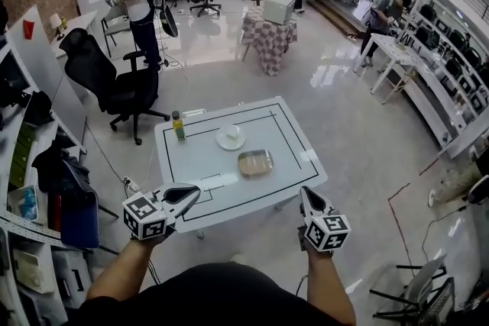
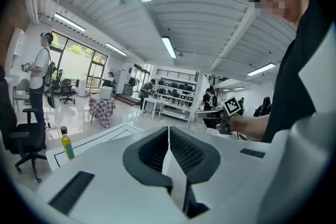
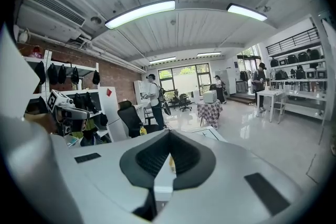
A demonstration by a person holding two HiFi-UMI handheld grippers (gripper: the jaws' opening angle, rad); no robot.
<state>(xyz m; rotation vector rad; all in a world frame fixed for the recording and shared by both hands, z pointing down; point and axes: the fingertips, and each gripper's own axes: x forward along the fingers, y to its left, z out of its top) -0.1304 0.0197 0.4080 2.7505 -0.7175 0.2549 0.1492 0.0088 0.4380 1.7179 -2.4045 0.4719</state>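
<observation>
Left gripper (image 1: 192,193) hangs just off the near-left edge of the white worktop (image 1: 284,156), jaws pressed together with nothing in them. On the worktop, a small bottle (image 1: 178,126) of yellow liquid stands upright near the far-left corner. A white cup on a saucer (image 1: 231,137) sits around the middle. A clear tub (image 1: 255,163) of something tan lies just in front of that, closest to both grippers. Right gripper (image 1: 304,195) hovers by the near-right edge, jaws closed too, empty.
</observation>
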